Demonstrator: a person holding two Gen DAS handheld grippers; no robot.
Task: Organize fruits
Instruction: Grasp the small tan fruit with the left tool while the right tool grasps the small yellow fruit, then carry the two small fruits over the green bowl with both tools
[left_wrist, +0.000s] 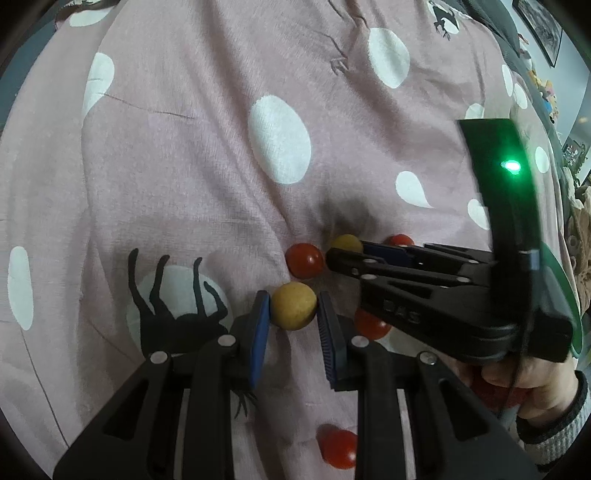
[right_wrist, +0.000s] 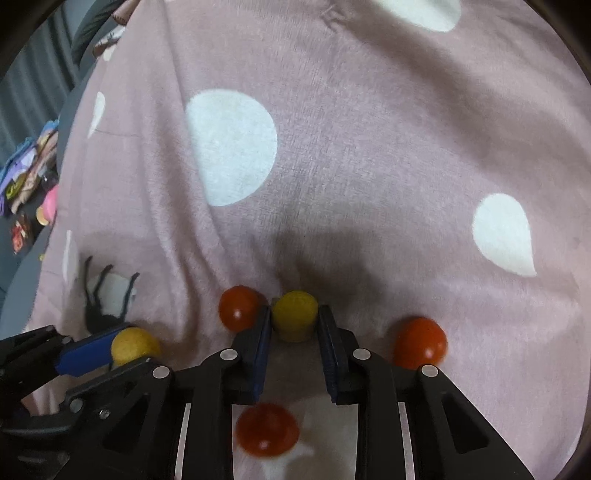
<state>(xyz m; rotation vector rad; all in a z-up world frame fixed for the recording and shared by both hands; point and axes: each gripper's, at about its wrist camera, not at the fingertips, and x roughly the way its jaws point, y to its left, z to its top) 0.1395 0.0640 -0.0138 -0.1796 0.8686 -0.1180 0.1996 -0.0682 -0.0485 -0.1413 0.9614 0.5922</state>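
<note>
Jaws clamped: left gripper (left_wrist: 293, 314), right gripper (right_wrist: 294, 325), yellow fruit between each.

- The right tongs (left_wrist: 334, 254), seen from the left wrist camera, carry raised lettering moulded into the side of the black body; it reads roughly "DAS", though the letters are blurred and hard to make out.
- The pink bedsheet (left_wrist: 184, 147) has a small stitched mark near its far edge, too blurred to read.
- Nothing else legible shows in either view.
</note>
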